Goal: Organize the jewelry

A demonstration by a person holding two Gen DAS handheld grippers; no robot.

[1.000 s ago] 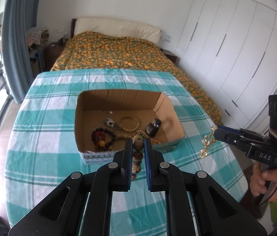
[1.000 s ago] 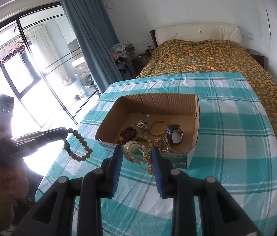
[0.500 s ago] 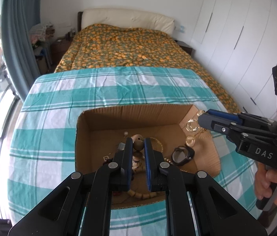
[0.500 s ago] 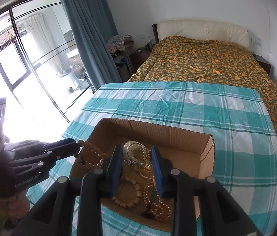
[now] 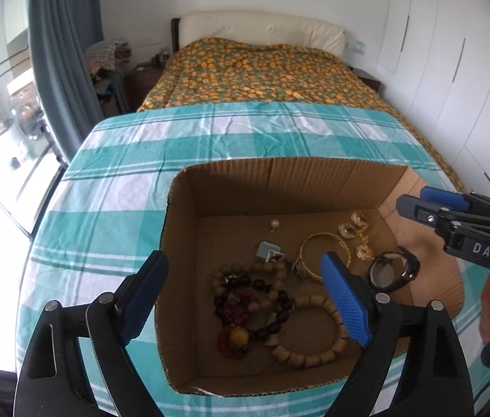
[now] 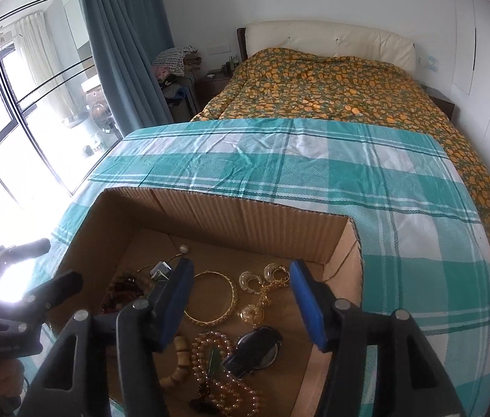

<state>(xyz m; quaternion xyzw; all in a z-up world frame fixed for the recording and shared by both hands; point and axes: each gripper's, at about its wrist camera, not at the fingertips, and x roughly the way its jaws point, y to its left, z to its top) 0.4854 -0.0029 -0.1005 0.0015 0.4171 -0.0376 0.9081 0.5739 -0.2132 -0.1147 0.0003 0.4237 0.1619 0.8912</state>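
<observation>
Jewelry (image 5: 314,330) now dropped in box (image 5: 182,229) | left fingers (image 5: 344,299) just opened wide, empty | right fingers (image 6: 305,299) parted, empty

A table under a teal and white checked tablecloth (image 5: 112,208) carries the things. The cloth covers the whole top and hangs over the edges. One thing lies directly on it: an open cardboard box (image 5: 279,184), set toward the near edge of the table, its flat bottom on the cloth. Beyond the box, toward the bed (image 5: 262,69), the cloth shows only soft creases. To the right of the box more checked cloth shows (image 6: 418,243).
</observation>
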